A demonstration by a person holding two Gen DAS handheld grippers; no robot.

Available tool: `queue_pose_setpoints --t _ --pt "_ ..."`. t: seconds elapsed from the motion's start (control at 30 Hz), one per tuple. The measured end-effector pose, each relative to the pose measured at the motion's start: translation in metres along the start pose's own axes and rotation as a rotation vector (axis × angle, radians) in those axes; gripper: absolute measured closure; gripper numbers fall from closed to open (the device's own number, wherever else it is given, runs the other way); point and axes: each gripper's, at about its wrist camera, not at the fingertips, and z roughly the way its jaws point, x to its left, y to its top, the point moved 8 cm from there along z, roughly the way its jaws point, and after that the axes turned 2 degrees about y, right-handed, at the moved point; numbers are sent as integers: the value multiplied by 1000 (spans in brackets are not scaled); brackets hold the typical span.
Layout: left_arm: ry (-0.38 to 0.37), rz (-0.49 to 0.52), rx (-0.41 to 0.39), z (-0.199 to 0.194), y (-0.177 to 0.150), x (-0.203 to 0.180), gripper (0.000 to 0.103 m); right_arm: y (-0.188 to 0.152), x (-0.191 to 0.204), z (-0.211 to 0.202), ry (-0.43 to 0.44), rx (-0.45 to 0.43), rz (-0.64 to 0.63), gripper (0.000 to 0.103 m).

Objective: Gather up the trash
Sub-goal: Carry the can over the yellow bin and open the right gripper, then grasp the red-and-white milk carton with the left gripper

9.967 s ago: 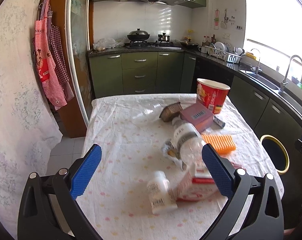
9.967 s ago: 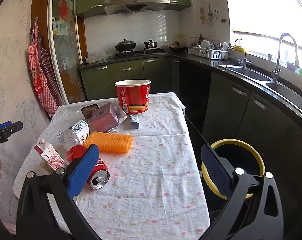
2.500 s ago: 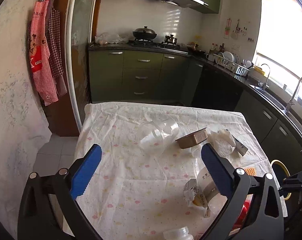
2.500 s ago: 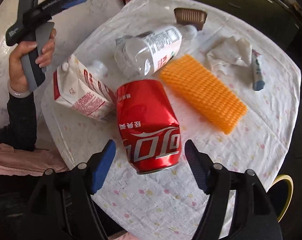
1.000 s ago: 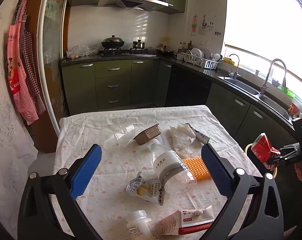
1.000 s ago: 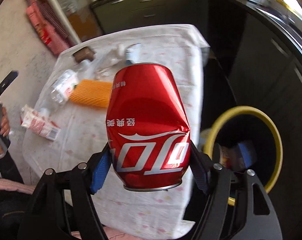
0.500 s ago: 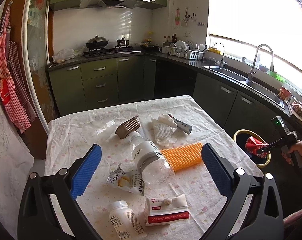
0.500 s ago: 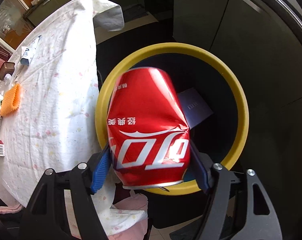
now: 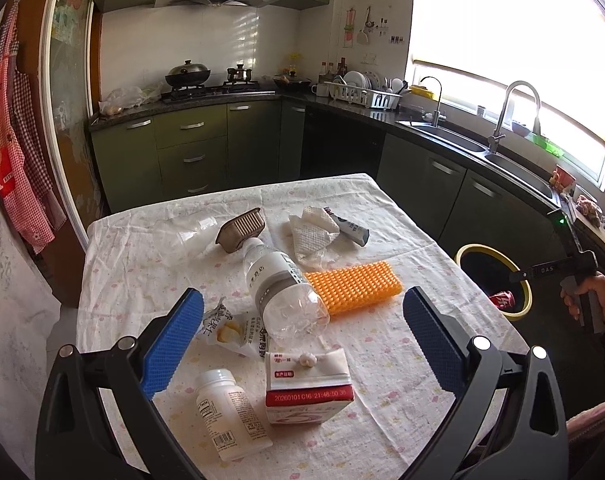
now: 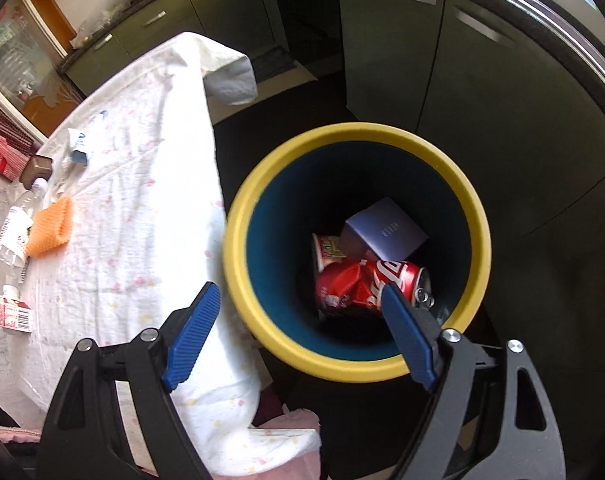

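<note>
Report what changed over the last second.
The right gripper carried the can from over the table to above the bin; its jaws have just been opening and the can now lies inside. The left gripper stayed open, and the bottle and carton stayed put.

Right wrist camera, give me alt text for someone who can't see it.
The right tool, open and empty, hangs over a yellow-rimmed bin holding a red can, a red cup and a purple box. The littered table lies left.

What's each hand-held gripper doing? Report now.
Left hand-held gripper: open, empty.
Right hand-held gripper: open, just opening; red can in bin.
</note>
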Motion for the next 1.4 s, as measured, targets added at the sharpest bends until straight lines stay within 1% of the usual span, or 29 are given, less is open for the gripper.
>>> queue_pose_setpoints --t 0.17,0.27,0.4,0.5,0.67,0.83,0.97,1.17,1.23,1.33,1.4 --pt "37 30 54 7 -22 -3 5 -13 25 -8 18 -38 -37 25" --pt "62 22 80 10 -35 -2 5 -17 36 -14 45 -63 -52 25" --pt "60 -2 109 16 -50 -1 5 -22 54 -24 70 -96 -72 25" --pt "58 14 132 21 -61 -7 5 -23 66 -29 102 -114 -86 25" --pt "65 56 144 29 -72 -13 5 -29 80 -28 118 -110 -111 25" --pt "74 53 158 38 -76 -6 6 -33 85 -21 129 -100 -115 25" --pt "66 61 172 42 -81 -7 13 -33 84 -17 130 -96 -107 25" --pt "66 60 205 52 -90 -7 27 -34 87 -14 140 -90 -112 25" --pt "68 56 213 54 -92 -6 30 -35 89 -13 143 -86 -117 25" --pt "64 49 229 57 -95 -6 38 -36 90 -11 146 -82 -121 25" --pt "52 43 238 58 -98 -6 51 -36 91 -12 150 -84 -119 25"
